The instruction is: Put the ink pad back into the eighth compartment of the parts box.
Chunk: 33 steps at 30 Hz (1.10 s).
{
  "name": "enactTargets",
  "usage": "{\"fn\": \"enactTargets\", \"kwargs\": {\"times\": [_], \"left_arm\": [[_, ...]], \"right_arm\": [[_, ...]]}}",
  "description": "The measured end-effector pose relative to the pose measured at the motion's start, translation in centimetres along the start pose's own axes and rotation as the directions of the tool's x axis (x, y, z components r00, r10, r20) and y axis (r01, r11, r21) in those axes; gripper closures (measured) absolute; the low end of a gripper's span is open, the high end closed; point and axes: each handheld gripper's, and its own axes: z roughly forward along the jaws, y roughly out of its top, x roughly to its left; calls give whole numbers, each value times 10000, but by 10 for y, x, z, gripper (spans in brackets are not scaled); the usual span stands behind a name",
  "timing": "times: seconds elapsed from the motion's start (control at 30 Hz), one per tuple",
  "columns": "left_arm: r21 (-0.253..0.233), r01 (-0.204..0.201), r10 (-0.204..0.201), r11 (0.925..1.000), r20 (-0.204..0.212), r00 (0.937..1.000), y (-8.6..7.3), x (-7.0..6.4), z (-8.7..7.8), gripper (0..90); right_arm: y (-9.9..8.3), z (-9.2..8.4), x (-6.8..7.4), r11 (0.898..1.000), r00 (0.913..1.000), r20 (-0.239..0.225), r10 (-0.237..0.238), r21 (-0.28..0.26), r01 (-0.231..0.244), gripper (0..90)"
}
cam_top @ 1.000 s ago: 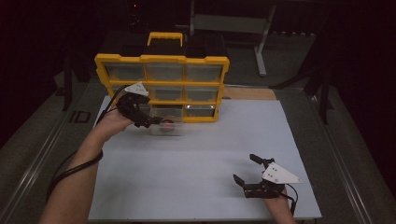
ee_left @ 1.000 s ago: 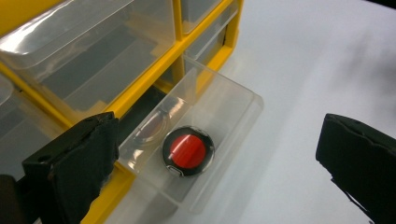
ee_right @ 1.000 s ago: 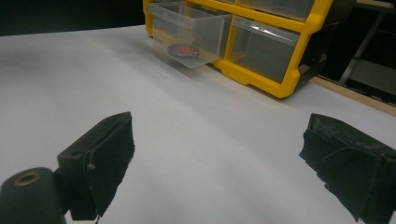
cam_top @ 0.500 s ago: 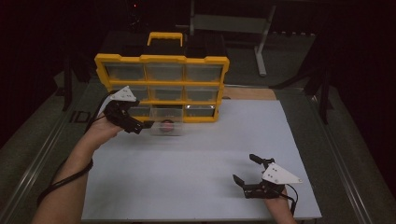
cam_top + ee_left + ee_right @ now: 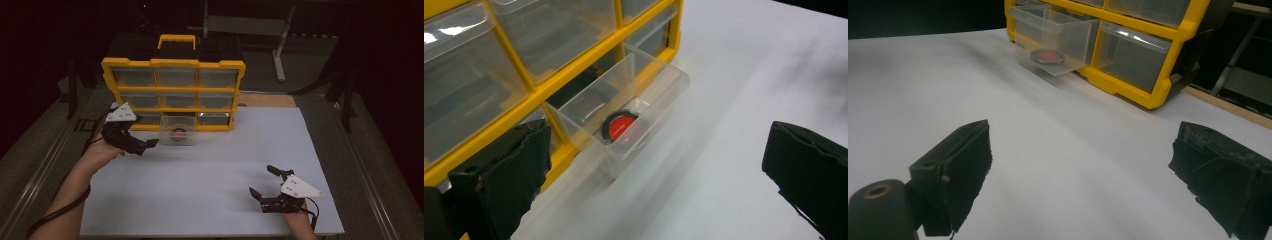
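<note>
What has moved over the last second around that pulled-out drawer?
The left gripper drew back from the open drawer toward the left, jaws open, holding nothing. The drawer stays pulled out with the red disc inside. The right gripper rests open at the near right, unmoved.

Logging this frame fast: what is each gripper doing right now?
Left gripper: open, holding nothing, beside the pulled-out drawer.
Right gripper: open, holding nothing, over the white table.

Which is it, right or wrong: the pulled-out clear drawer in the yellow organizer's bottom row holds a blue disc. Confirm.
Wrong in one respect: the disc in the pulled-out clear drawer of the yellow organizer is red with a dark rim, not blue. The left gripper view shows it plainly.
</note>
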Motion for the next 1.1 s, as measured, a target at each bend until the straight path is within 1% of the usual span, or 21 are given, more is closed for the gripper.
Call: {"fn": "enactTargets", "kwargs": {"times": [0.07, 0.13, 0.2, 0.27, 0.3, 0.37, 0.43, 0.5, 0.57, 0.63, 0.67, 0.73, 0.8, 0.93, 0.97, 1.0, 1.03, 1.1], "left_arm": [[20, -22, 22, 10000, -78, 10000, -5, -3, -2, 0], [-60, 28, -29, 10000, -93, 10000, -9, -7, -5, 0], [-146, -14, 11, 9999, -192, 9998, -14, -11, -8, 0], [-369, 131, -135, 9992, -98, 9999, -19, -15, -11, 0], [-394, 128, -133, 9991, -118, 9998, -21, -17, -12, 0], [-455, 186, -186, 9988, 0, 9998, -26, -21, -13, 0], [-533, 166, -172, 9984, -109, 9998, -31, -24, -15, 0], [-677, 289, -297, 9973, -112, 9995, -36, -28, -17, 0], [-777, 446, -443, 9960, 65, 9990, -42, -31, -18, 0], [-679, 399, -395, 9969, 63, 9992, -48, -35, -19, 0], [-676, 469, -461, 9966, 129, 9989, -51, -37, -19, 0], [-615, 467, -463, 9970, 76, 9989, -57, -40, -20, 0], [-709, 636, -625, 9955, 174, 9979, -63, -43, -21, 0], [-804, 734, -731, 9941, 61, 9973, -76, -50, -21, 0], [-874, 739, -744, 9934, -16, 9972, -78, -52, -22, 0], [-983, 798, -801, 9920, 8, 9968, -81, -54, -23, 0], [-1016, 847, -855, 9912, -34, 9963, -84, -56, -23, 0], [-1028, 844, -859, 9911, -103, 9962, -89, -59, -23, 0]], "right_arm": [[0, 0, 0, 10000, 10000, -17, 40, -16, -40, 88], [0, 0, 1, 10000, 10000, -23, 13, -22, -13, 88], [1, 0, 1, 10000, 10000, -10, 31, -19, -31, 88], [1, 0, 1, 10000, 10000, -27, 27, -22, -27, 88], [1, 0, 1, 10000, 10000, -23, 31, -24, -31, 88], [1, -1, 1, 10000, 10000, -6, 13, -58, -14, 88], [1, -1, 1, 10000, 10000, -36, 28, -93, -29, 88], [1, -1, 1, 9999, 10000, -73, 57, -125, -58, 88], [2, -1, 1, 9999, 10000, -61, 23, -133, -23, 88], [2, -1, 2, 9999, 10000, -66, 43, -142, -44, 88], [2, -1, 2, 9999, 10000, -55, 15, -124, -15, 88], [2, -1, 2, 9999, 10000, -62, -12, -108, 11, 88], [2, -1, 3, 10000, 10000, -52, -38, -60, 37, 88], [2, -1, 3, 10000, 10000, -64, -45, -67, 44, 88], [2, -1, 3, 10000, 10000, -69, -18, -76, 17, 88], [2, -1, 3, 10000, 10000, -62, -31, -65, 31, 88], [2, -1, 3, 9999, 9999, -63, -79, -86, 78, 88], [2, -1, 3, 10000, 9999, -106, -30, -89, 29, 88]]}}
